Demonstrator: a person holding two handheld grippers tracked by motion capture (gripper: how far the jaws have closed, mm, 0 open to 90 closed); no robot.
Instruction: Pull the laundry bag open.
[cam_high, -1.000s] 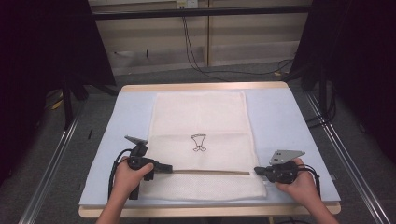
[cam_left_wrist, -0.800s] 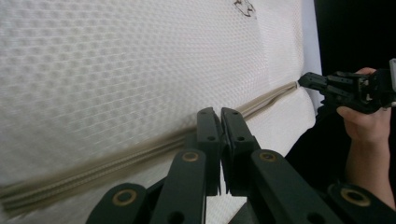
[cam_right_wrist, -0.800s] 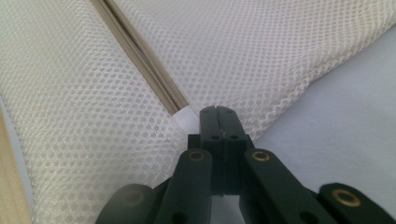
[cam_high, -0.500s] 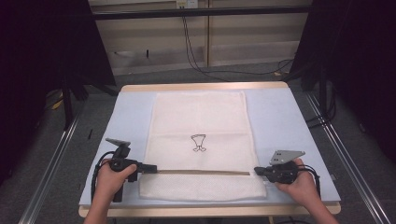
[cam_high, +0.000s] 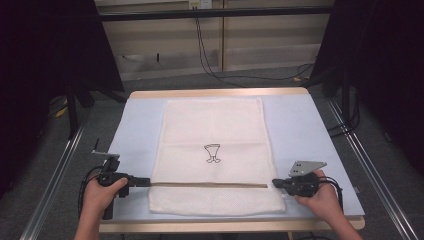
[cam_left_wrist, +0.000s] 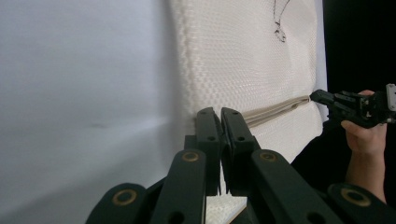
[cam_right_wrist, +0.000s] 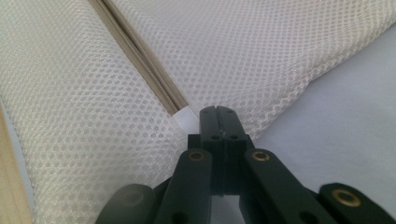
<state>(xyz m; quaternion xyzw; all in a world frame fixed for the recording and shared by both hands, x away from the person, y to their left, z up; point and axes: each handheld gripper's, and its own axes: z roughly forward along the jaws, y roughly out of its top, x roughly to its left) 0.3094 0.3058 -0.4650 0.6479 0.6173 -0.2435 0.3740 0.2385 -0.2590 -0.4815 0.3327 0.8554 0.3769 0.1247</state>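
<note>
A cream mesh bag (cam_high: 212, 125) with a small black print lies flat on the table. A beige zipper (cam_high: 210, 184) runs across its near end. My left gripper (cam_high: 146, 182) is shut at the zipper's left end, at the bag's left edge. In the left gripper view the zipper tape (cam_left_wrist: 275, 109) runs straight into the closed tips (cam_left_wrist: 219, 112), and whatever they pinch is hidden between the pads. My right gripper (cam_high: 275, 183) is shut on the bag's mesh (cam_right_wrist: 261, 60) at the zipper's right end. A white tab (cam_right_wrist: 184, 116) lies beside its tips (cam_right_wrist: 217, 109).
The pale blue table top (cam_high: 300, 125) has bare strips on both sides of the bag, and a wooden edge (cam_high: 220, 227) runs along the front. Metal rails (cam_high: 55, 170) flank the table on the floor. Cables hang at the back wall.
My left gripper has moved left along the zipper line from inside the bag's width to its left edge. The dark zipper line now reaches further left. The right gripper has stayed put.
</note>
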